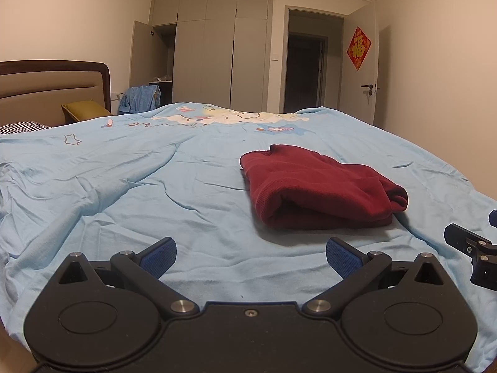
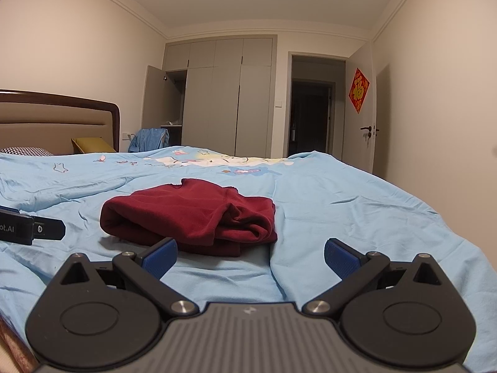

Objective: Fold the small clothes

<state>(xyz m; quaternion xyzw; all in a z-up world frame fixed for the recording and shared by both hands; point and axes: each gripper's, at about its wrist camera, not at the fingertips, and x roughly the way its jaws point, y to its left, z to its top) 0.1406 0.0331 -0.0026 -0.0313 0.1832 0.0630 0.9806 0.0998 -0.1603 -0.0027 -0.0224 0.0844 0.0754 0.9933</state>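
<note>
Both grippers sit low over the light blue bedsheet [image 1: 124, 186], and the dark red garment [image 1: 316, 186] is the landmark here: it lies in a compact folded bundle on the sheet, rounded fold facing the cameras. Left gripper [image 1: 251, 255] has its 2 blue pads spread wide, nothing between them. Right gripper [image 2: 250, 256], same story, jaws well apart and empty.

By the look of it the fold is mostly done, so the step in hand is probably tidying or a final fold. To do that well, come in low along the sheet, take only the garment's edge and not the sheet beneath, and have both grippers close on matching corners so the layers stay aligned. The loose bunched end on the garment's right side [image 2: 248, 220] looks like the part needing squaring.

Relative to the garment: the left gripper is near its front edge, off to its left. The right gripper is just in front of it, its left pad [image 2: 160, 256] overlapping the near edge in view; contact I cannot tell.
</note>
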